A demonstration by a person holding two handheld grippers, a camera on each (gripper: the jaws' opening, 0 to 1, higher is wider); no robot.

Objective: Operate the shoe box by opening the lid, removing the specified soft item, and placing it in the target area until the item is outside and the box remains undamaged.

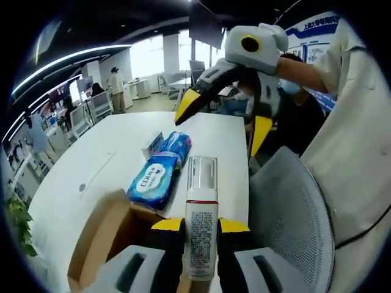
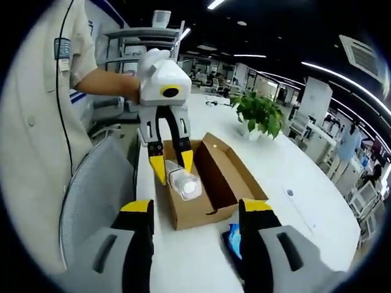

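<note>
Shoe box sits open on the white table; left gripper clamps a pump bottle above it, right gripper spread apart, blue tissue pack alongside.

The left gripper view is looking close along its jaws, down the table toward the right gripper. The right gripper view is facing back from higher up, taking in the box, the left gripper and the same table.
</note>
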